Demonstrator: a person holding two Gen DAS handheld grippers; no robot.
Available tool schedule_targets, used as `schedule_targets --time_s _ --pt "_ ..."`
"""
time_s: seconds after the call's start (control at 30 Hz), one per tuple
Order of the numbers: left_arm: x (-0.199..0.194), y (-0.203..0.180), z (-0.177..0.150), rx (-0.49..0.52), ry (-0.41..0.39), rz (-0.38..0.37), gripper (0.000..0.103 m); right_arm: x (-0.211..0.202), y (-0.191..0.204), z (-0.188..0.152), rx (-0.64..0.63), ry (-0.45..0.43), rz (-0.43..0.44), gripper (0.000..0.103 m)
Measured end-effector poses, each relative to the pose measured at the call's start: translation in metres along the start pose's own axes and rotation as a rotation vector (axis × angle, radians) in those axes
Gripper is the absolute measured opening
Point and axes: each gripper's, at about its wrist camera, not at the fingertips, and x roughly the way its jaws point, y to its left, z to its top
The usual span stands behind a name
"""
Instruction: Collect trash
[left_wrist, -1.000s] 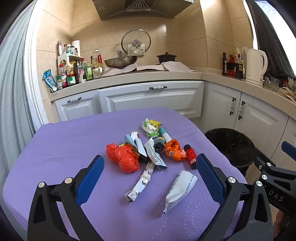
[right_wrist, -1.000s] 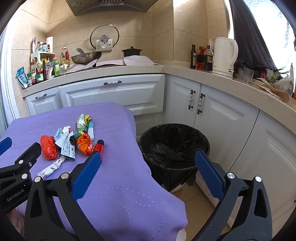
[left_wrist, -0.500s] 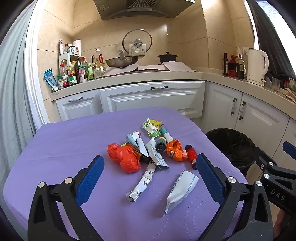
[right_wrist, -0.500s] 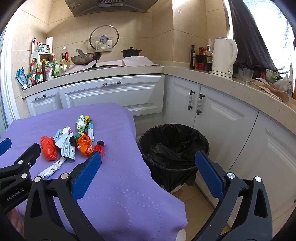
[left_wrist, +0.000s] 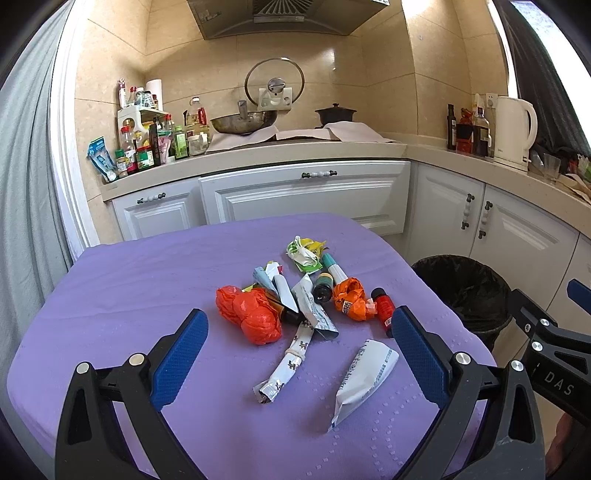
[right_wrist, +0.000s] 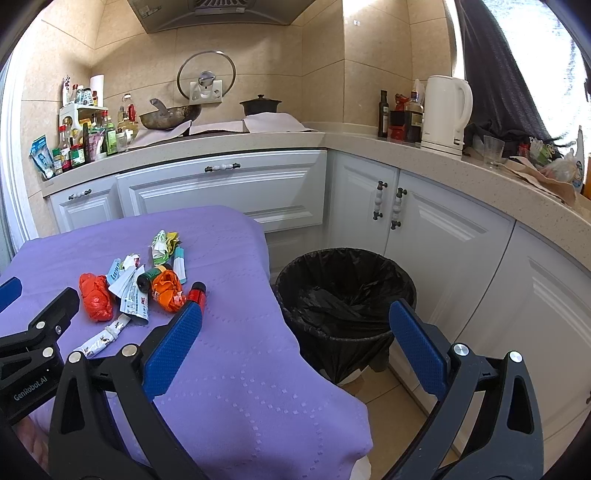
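Left wrist view: a surface (left_wrist: 122, 295) draped in purple cloth is recorded, with the trash gathered in a loose heap near its middle and a black-lined bin (left_wrist: 461, 284) standing on the floor just off its right edge. The left gripper (left_wrist: 299, 332) hovers short of the heap with jaws wide and nothing between them. In the right wrist view the right gripper (right_wrist: 295, 321) is likewise found with jaws wide and empty, directed between the surface edge and the bin.

The red plastic bag (left_wrist: 249, 314), largest of the items, is judged light, soft and compressible; a grip across its bulged middle is advised. The white pouch (left_wrist: 364, 376), lying apart and nearest the jaws, is judged flat, light and somewhat slick; it is best taken across its narrow width near one end. The long twisted wrapper (left_wrist: 291, 360) is judged limp and likely to droop if held at a tip. The orange wrapper (left_wrist: 351, 299) is soft and crumpled. The small red bottle (left_wrist: 384, 306) and dark green bottle (left_wrist: 322, 290) are judged rigid, round and liable to roll; each should be pinched across the body.
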Motion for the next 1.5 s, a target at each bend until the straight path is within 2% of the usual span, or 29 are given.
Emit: schedule_targets --time_s 0.37,1.5 --pt "0.007 -0.01 -0.001 -0.002 0.008 0.003 0.097 -0.001 -0.002 0.001 0.001 -0.002 -0.001 0.099" --pt "0.006 -0.008 -0.002 -0.001 0.012 0.001 0.097 -0.001 -0.002 0.0 0.001 -0.001 0.0 0.099"
